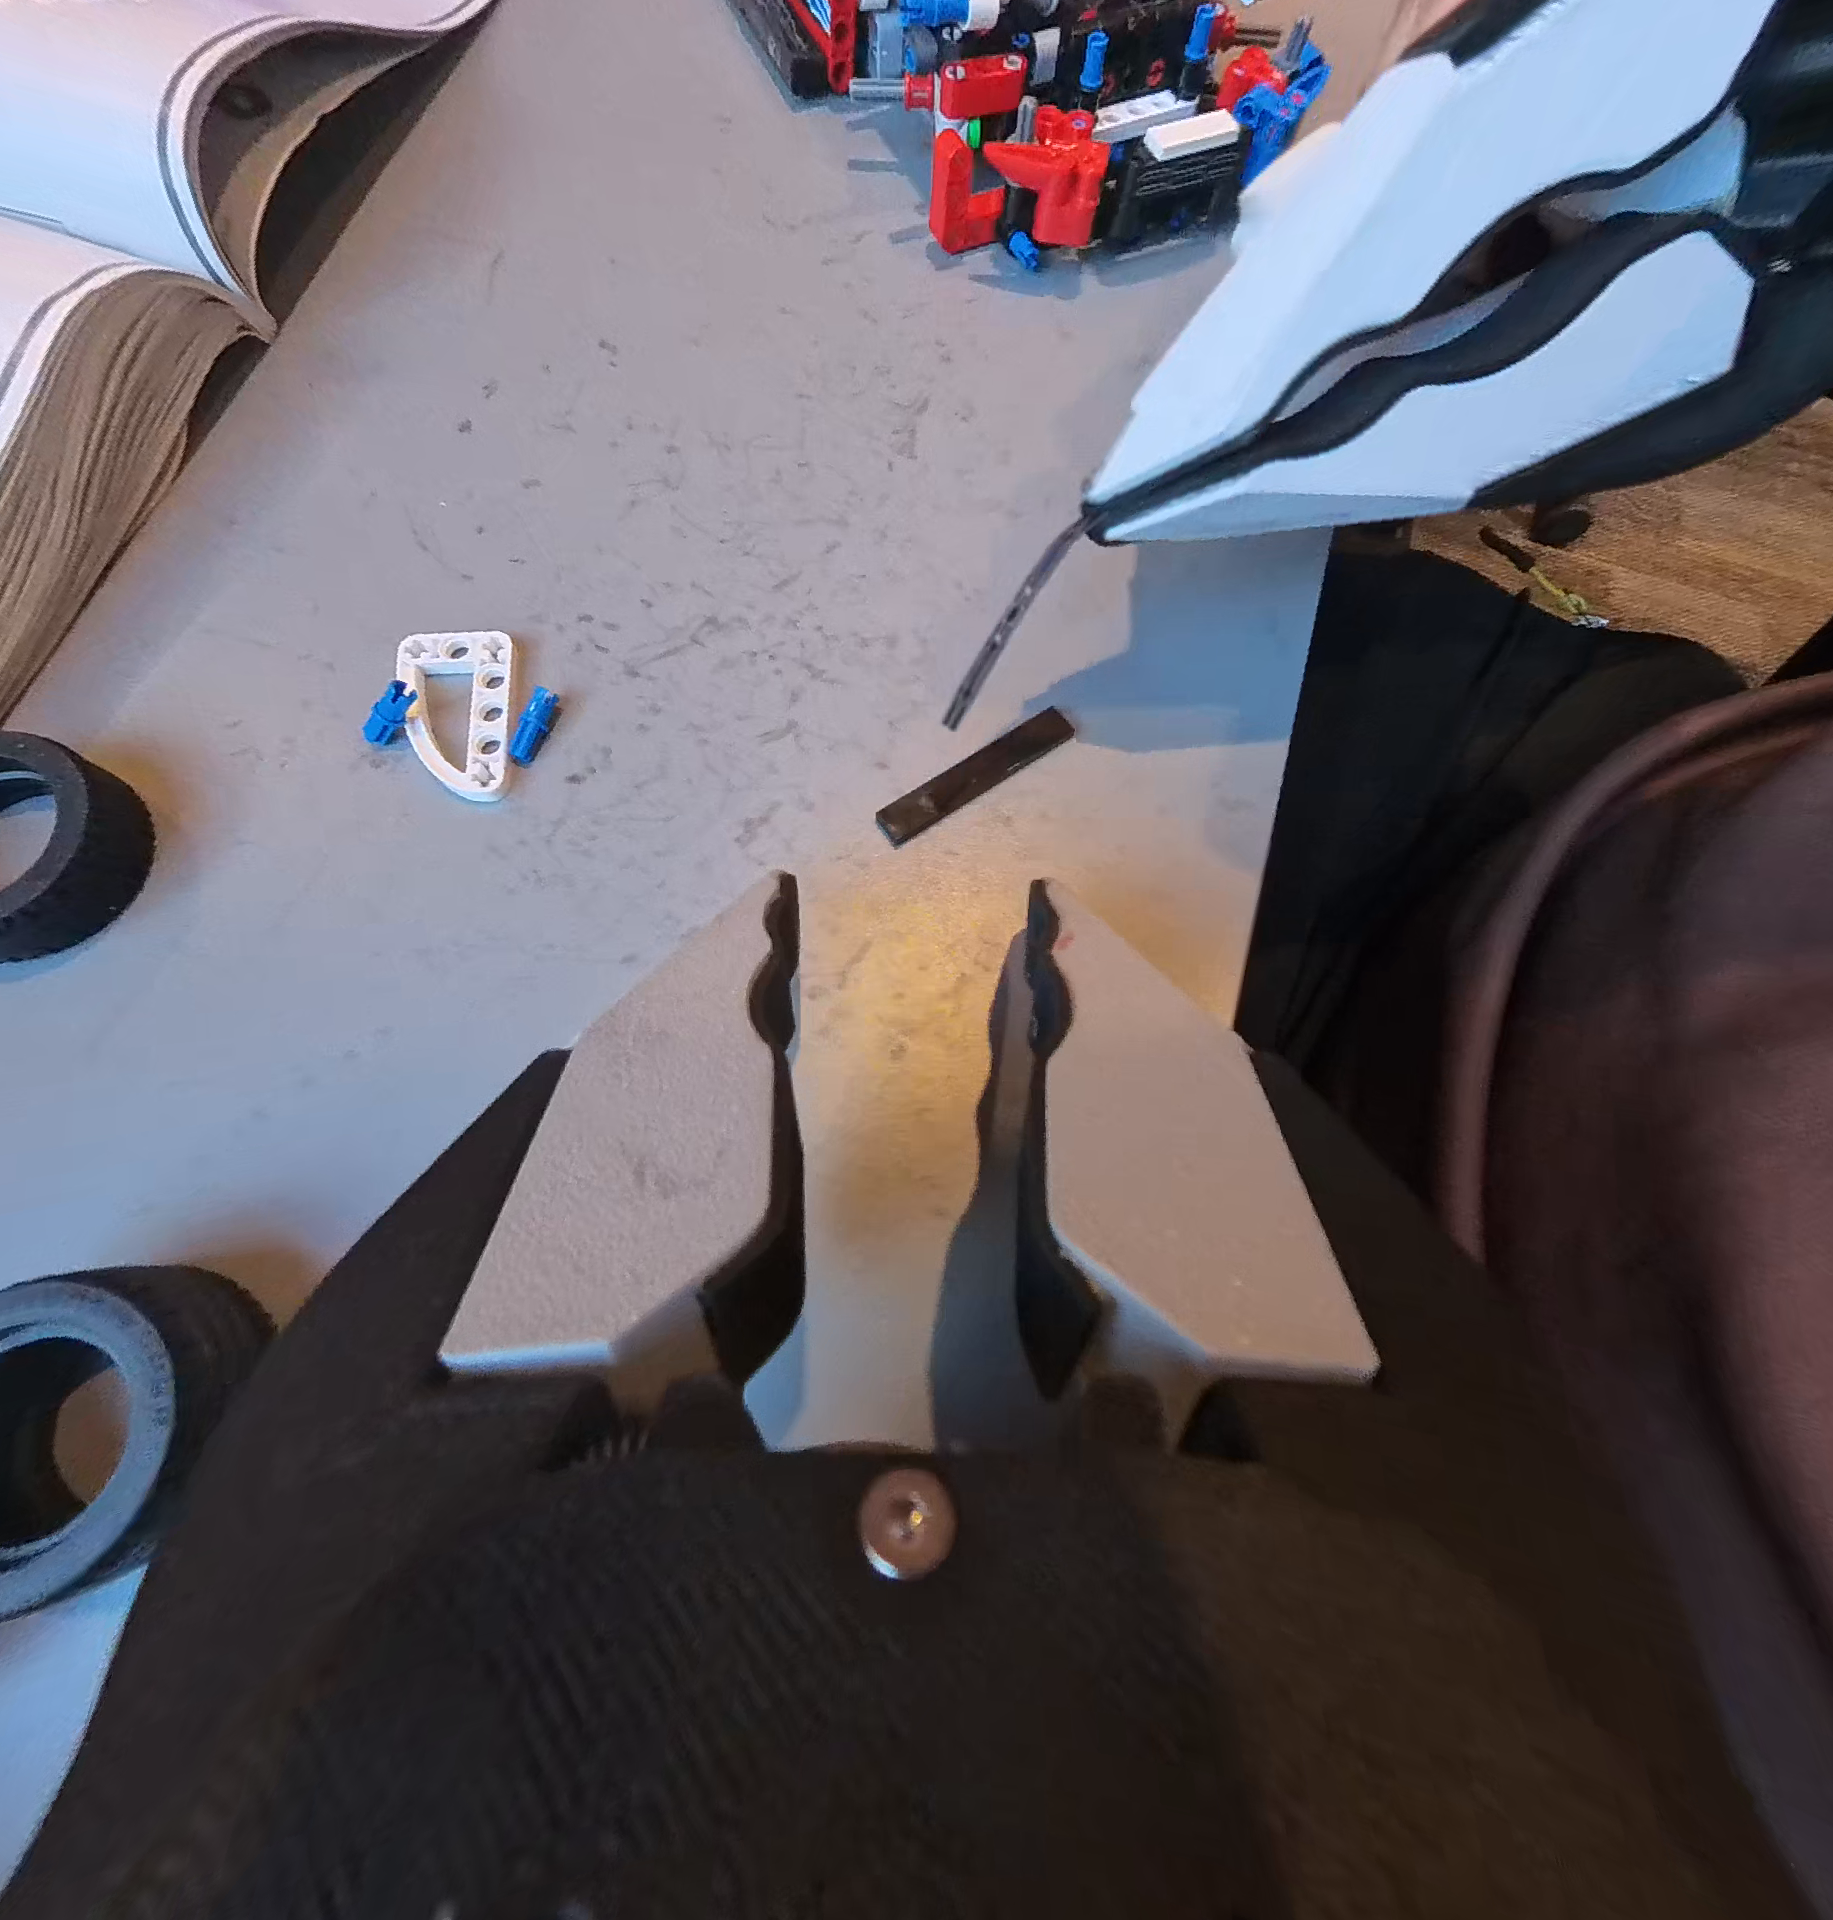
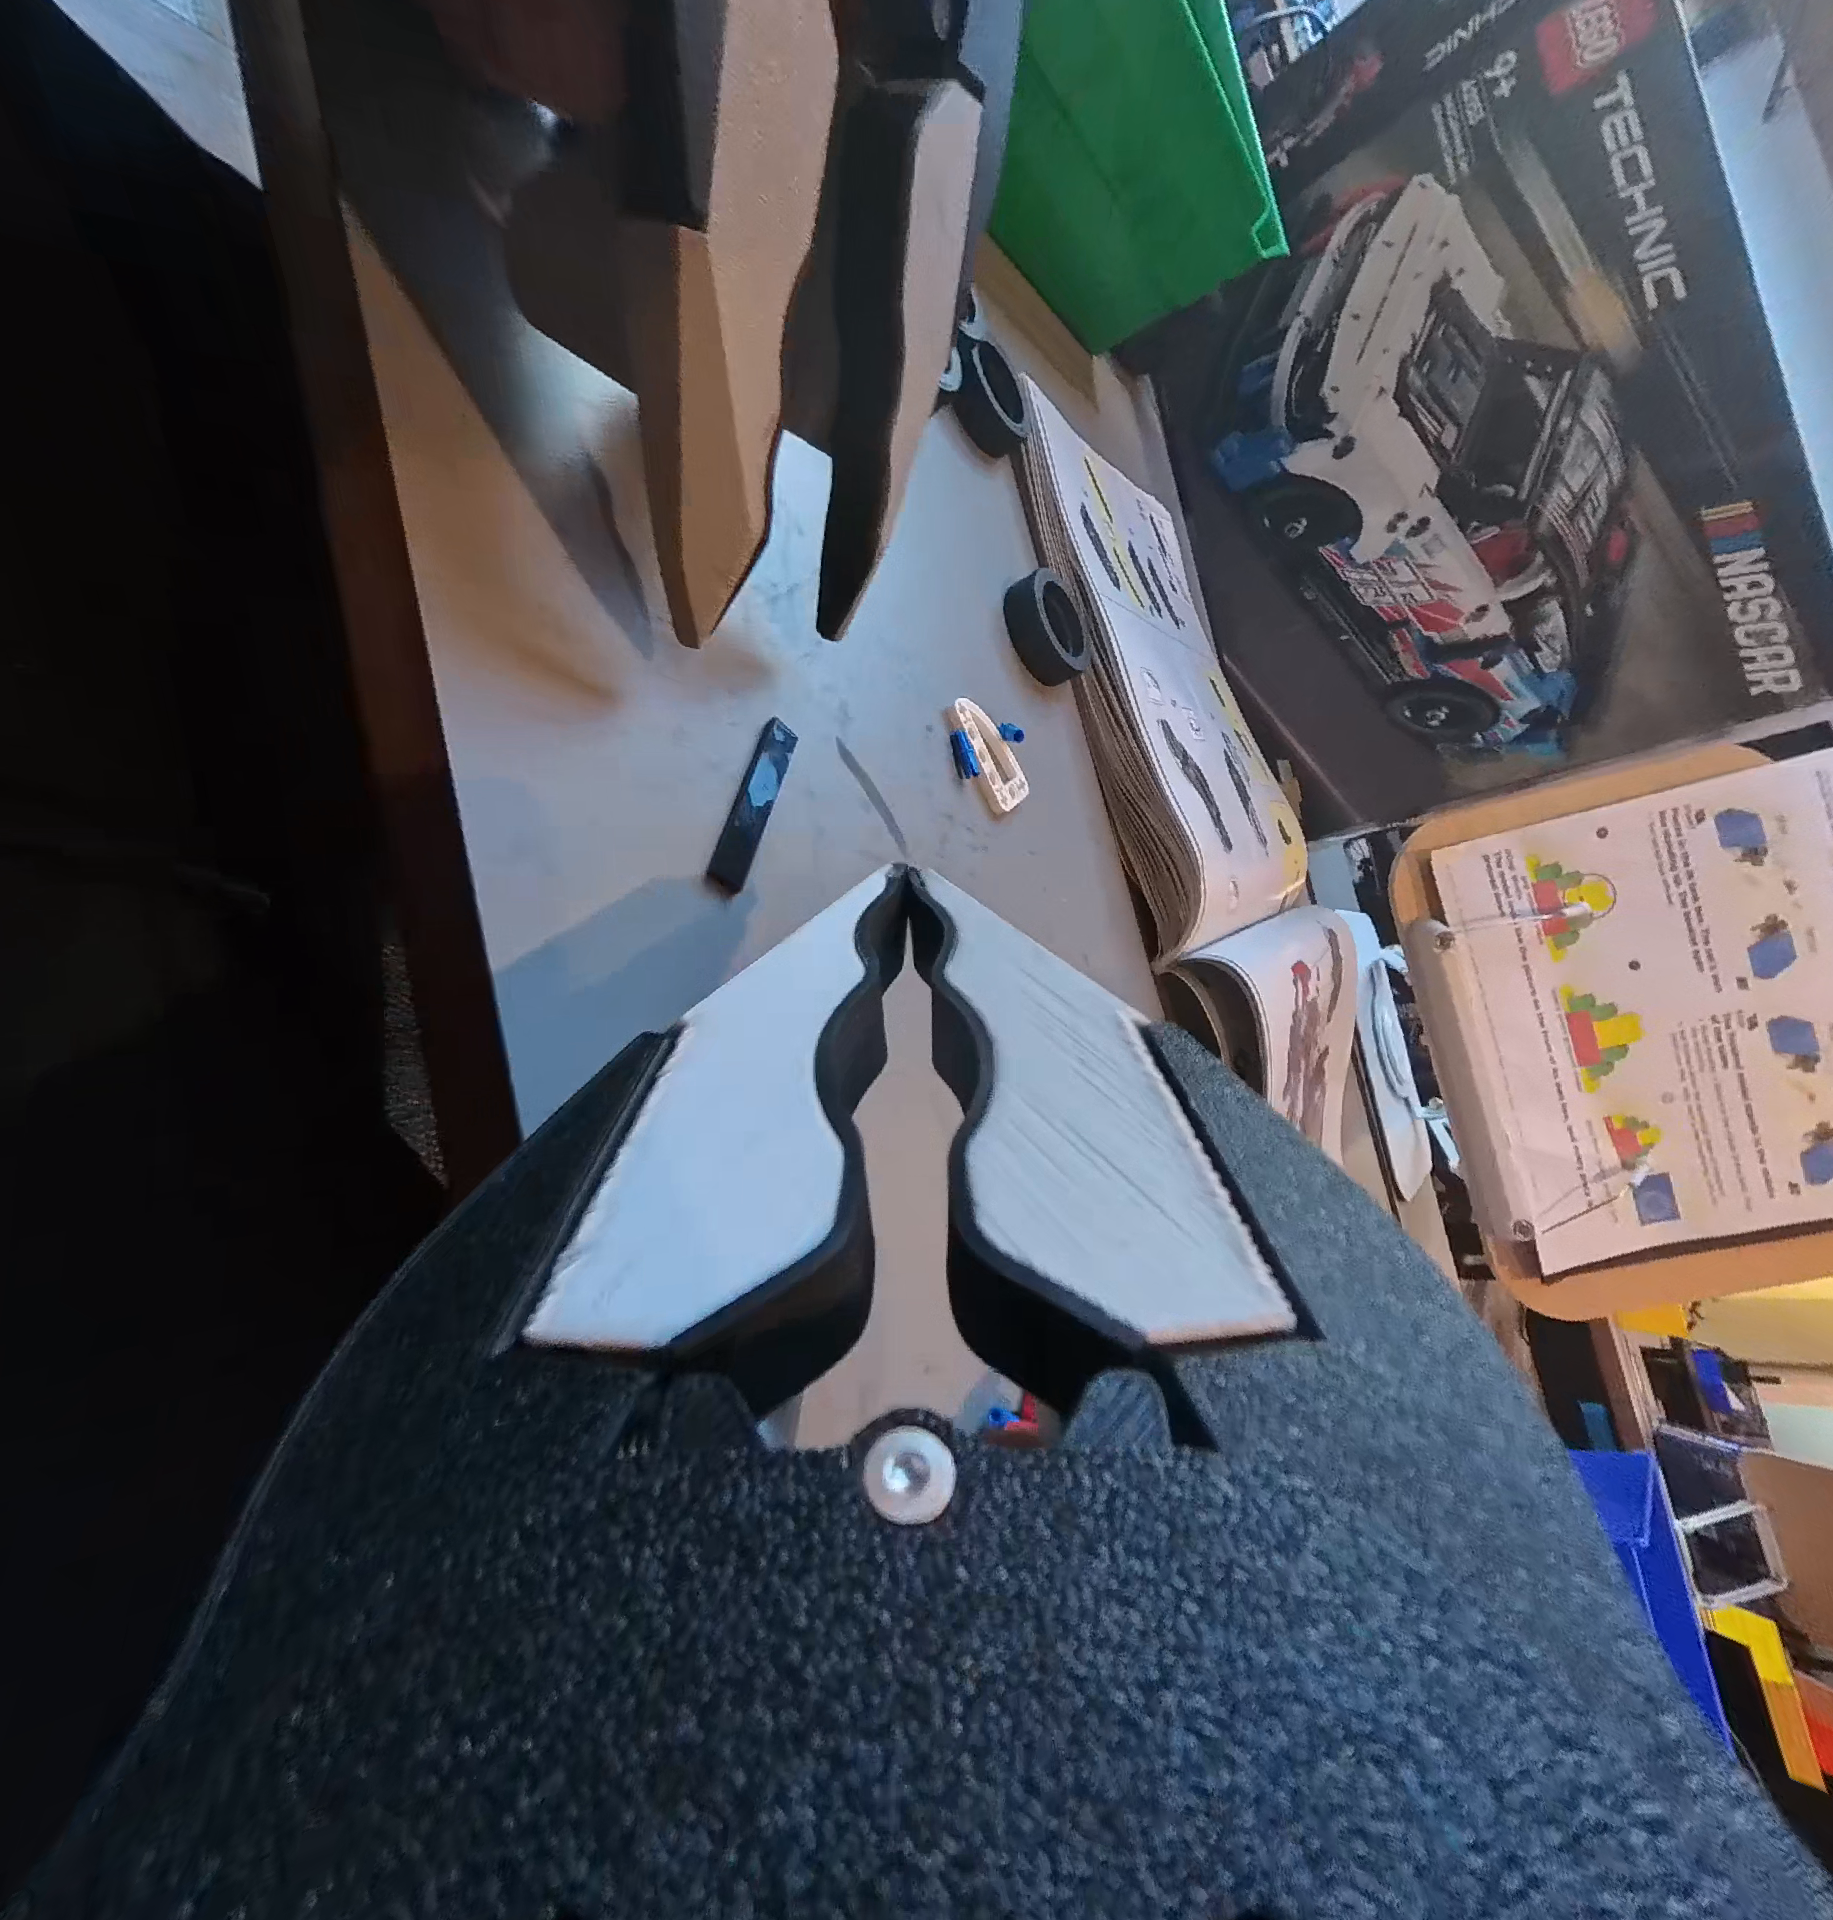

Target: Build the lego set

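Note:
My left gripper (image 1: 912,894) is open and empty, low over the grey table (image 1: 683,468). Just beyond its tips lies a flat black plate (image 1: 974,777), which also shows in the right wrist view (image 2: 754,802). My right gripper (image 2: 907,878) is shut on a thin flexible black strip (image 2: 870,792); in the left wrist view it (image 1: 1094,514) hangs above the table with the strip (image 1: 1011,634) dangling from its tips. A white curved beam (image 1: 470,712) with two blue pins (image 1: 533,724) lies to the left. The partly built red, black and blue model (image 1: 1078,135) stands at the far side.
Two black tyres (image 1: 29,842) (image 1: 50,1444) sit at the left edge. The open instruction book (image 1: 112,260) lies at the far left. The table edge (image 1: 1296,779) drops off on the right beside a person's dark sleeve (image 1: 1670,1143). The set's box (image 2: 1514,364) and a green bin (image 2: 1120,156) stand behind. Some 7 cm of space lies between my two pairs of fingers.

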